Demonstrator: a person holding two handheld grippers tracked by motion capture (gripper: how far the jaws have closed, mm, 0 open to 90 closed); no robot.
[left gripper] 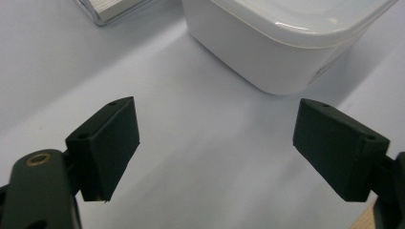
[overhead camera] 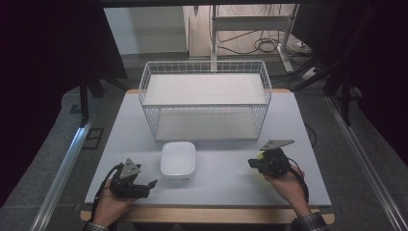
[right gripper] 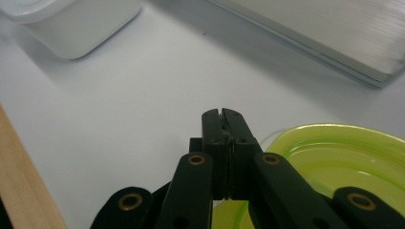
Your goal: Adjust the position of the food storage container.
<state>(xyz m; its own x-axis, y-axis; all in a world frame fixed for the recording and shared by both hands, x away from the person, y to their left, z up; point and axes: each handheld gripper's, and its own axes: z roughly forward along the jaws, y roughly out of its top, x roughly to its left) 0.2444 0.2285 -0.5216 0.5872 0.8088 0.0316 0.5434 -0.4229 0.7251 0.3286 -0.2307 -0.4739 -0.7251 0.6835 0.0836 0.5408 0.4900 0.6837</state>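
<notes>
A white lidded container (overhead camera: 178,161) sits on the pale table (overhead camera: 298,125) in front of a white wire basket (overhead camera: 204,98). My left gripper (overhead camera: 151,185) rests near the front edge, left of the container, its jaws open and bare. In the left gripper view (left gripper: 215,143) the container (left gripper: 286,43) lies just beyond the pads. My right gripper (overhead camera: 254,162) is at the right, shut on the rim of a translucent yellow-green dish (right gripper: 344,162). A bit of that dish (overhead camera: 260,155) peeks out beside the gripper. In the right gripper view the jaws (right gripper: 223,114) are pressed together.
The wire basket has a flat white floor (right gripper: 334,33) and stands across the far half of the table. The table's wooden front edge (overhead camera: 207,214) runs along the near side. Cables and a metal frame (overhead camera: 250,33) lie on the floor beyond.
</notes>
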